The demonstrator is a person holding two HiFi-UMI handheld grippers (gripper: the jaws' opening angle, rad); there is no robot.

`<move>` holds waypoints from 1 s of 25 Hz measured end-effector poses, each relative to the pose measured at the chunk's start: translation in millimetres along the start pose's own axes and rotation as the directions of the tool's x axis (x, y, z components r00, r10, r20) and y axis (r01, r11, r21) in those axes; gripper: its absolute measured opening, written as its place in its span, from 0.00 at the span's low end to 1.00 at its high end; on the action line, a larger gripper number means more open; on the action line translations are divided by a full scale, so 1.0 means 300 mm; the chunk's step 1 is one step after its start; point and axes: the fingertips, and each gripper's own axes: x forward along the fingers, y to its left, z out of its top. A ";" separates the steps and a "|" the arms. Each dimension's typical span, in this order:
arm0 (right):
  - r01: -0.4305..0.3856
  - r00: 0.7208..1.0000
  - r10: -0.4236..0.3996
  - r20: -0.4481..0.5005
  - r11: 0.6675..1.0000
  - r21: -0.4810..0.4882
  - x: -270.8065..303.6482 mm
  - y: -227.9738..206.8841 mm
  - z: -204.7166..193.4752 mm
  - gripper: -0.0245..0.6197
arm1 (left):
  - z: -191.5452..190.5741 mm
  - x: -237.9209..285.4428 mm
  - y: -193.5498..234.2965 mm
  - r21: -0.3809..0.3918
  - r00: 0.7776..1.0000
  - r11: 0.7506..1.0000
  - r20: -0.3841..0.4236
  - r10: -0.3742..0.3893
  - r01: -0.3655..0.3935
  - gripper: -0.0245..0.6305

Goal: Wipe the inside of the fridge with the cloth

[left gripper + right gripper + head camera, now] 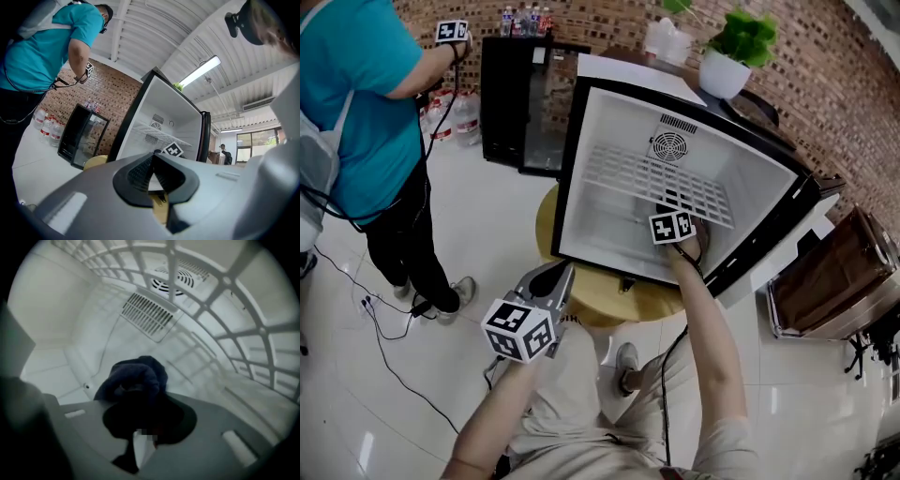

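Fridge: a small fridge [591,141] with a white inside is standing open on a round yellowish counter [600,307], its opening facing the person.
Shelf: a white wire shelf [637,176] is spanning the inside, beneath the round fan grille [669,147] on the back wall.
Right gripper: the right gripper [143,404] is reaching into the fridge at its right side, under the wire shelf, with its marker cube [672,227] showing at the opening. Its jaws are clenching the cloth.
Cloth: the dark blue cloth [136,376] is bulging in a bunch out of the front of the right gripper's jaws. It is in the lower part of the fridge, pointing toward the back wall, where a slotted vent [147,315] is showing above it. The right gripper view is dim, so the cloth seems to be close to the white lining, but whether it is touching cannot be told.
Left gripper: the left gripper [561,274] is hovering outside the fridge, in front of its lower left corner and over the counter's edge. Its jaws are pressing together with nothing between them.
Second person: a person in a teal shirt [356,103] is standing on the pale tiled floor [487,216], well to the left of the fridge.
Surroundings: a black glass-door cooler [520,103] is standing against the brick wall [609,23] behind the fridge, with water bottles [455,117] on the floor beside it. A green plant in a white pot [731,56] is sitting behind the fridge's top.
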 end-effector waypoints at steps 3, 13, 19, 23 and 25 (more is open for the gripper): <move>-0.015 0.989 0.039 0.145 0.987 -0.160 -0.059 0.143 0.108 0.13 | 0.030 -0.010 0.016 0.009 1.000 1.000 0.014 0.005 -0.005 0.04; -0.188 0.917 0.304 0.258 0.900 -0.394 -0.157 0.661 0.458 0.12 | 0.021 -0.032 0.022 0.014 0.999 0.999 0.005 0.035 -0.035 0.04; -0.212 0.943 0.287 0.170 0.908 -0.361 -0.029 0.563 0.380 0.12 | 0.027 -0.032 0.031 0.017 0.999 0.999 0.009 0.030 -0.031 0.04; -0.177 0.970 0.214 0.112 0.946 -0.271 0.019 0.342 0.189 0.12 | 0.039 -0.023 0.023 0.019 1.000 1.000 0.019 0.018 -0.018 0.04; -0.164 0.982 0.177 0.058 0.969 -0.185 0.039 0.227 0.094 0.12 | 0.034 -0.020 0.017 0.013 1.000 1.000 0.015 0.011 -0.011 0.04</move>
